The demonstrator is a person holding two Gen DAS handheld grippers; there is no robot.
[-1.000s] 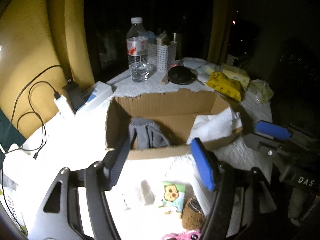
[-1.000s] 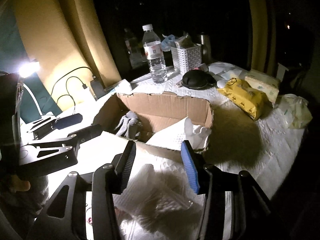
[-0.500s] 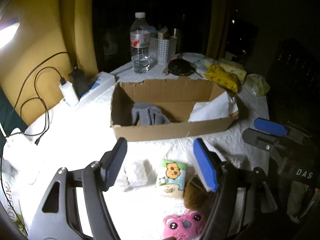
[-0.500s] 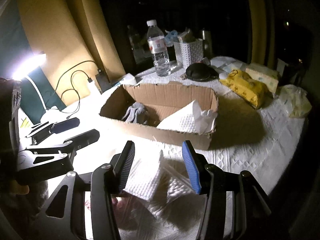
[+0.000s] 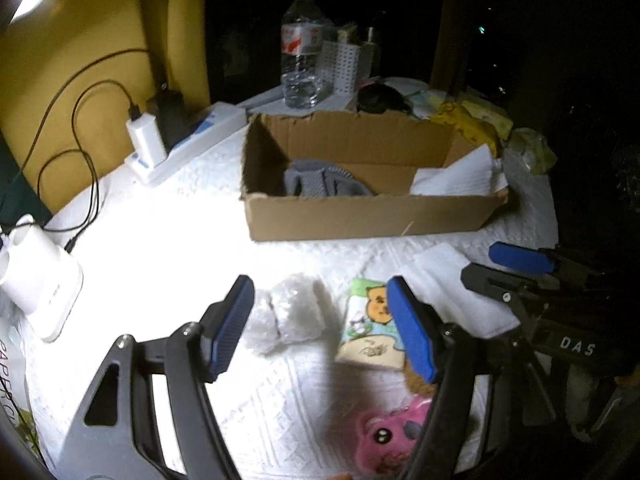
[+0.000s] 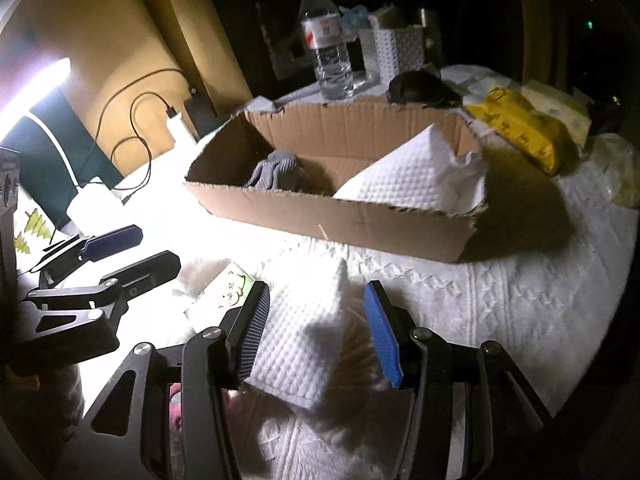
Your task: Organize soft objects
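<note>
**Both grippers released above the soft things in front of the box**

The left hand-held gripper (image 5: 320, 328) hangs with its jaws apart and nothing between the pads. Below it on the white-covered bench (image 5: 160, 240) lie a clear crinkled packet (image 5: 290, 316), a small tissue pack with a cartoon bear (image 5: 370, 326), a brown fuzzy item (image 5: 418, 380) partly hidden by the right finger, and a pink plush toy (image 5: 384, 440) at the near edge.

The right hand-held gripper (image 6: 316, 330) is likewise released, its blue pads apart and clear of a folded white waffle cloth (image 6: 304, 332) that lies on the bench beneath them. Whether the cloth rises between the pads cannot be told.

Beyond these stands an open cardboard box (image 6: 340, 224). Inside it, a grey knitted item (image 6: 274, 170) sits at the left end and a white waffle cloth (image 6: 416, 176) leans over the right end.

Behind the box stand a water bottle (image 6: 326, 52), a white perforated basket (image 6: 394, 50), a black round object (image 6: 420, 86) and a yellow packet (image 6: 516, 126). To the left, a power strip (image 5: 188, 142) carries a white charger (image 5: 146, 140).
</note>
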